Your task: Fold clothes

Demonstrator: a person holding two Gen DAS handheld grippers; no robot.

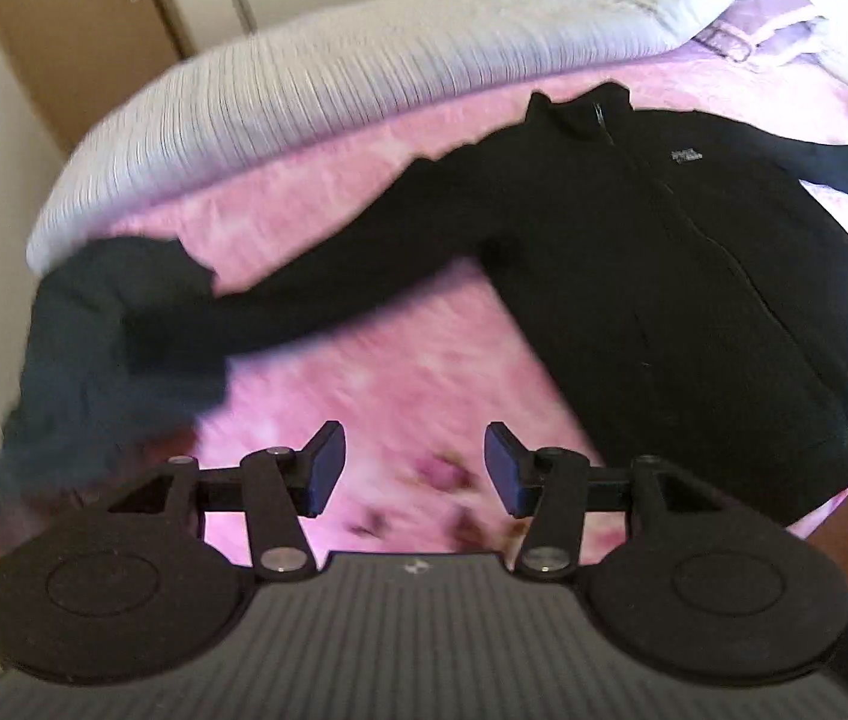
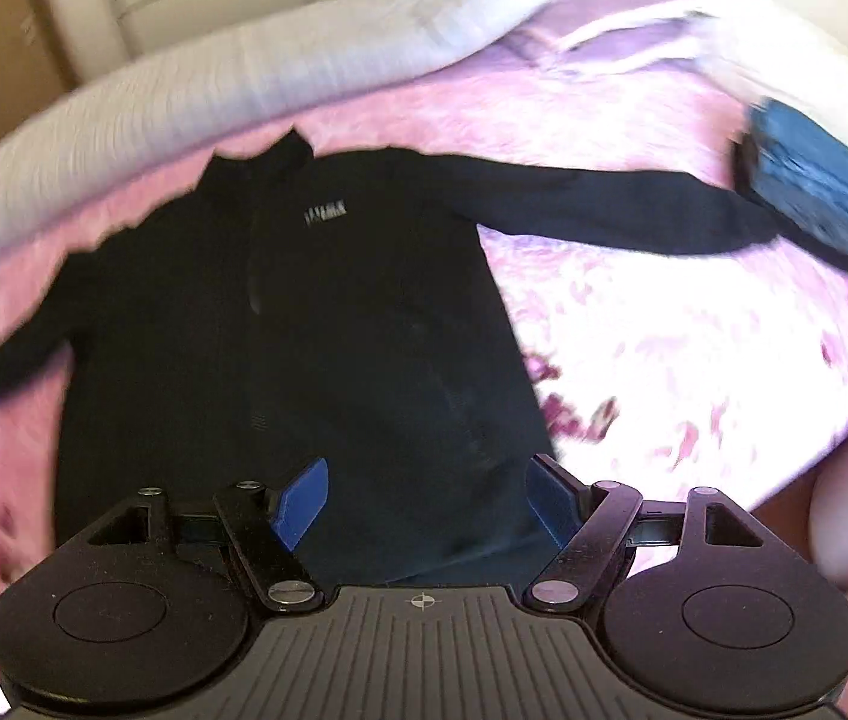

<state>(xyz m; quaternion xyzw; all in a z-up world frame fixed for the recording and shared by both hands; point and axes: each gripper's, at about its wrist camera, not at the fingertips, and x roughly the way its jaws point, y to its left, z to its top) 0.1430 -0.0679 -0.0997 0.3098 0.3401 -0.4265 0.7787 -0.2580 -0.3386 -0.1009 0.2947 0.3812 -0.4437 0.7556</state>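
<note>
One black jacket [image 2: 303, 324] is spread front-up on the pink bedspread [image 2: 664, 360] of a bed, both sleeves laid out sideways, while the left claw [image 1: 414, 468] and the right claw [image 2: 427, 504] are held above it with fingers apart and nothing between them. The fabric is judged soft, light and limp, best taken at a cuff or hem corner. Motion blur obscures the left cuff, and a dark bundle [image 1: 93, 348] overlaps it.

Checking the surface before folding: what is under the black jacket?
The black jacket lies spread flat on a pink bedspread, which shows all around it. Whatever lies beneath its body is covered.
</note>
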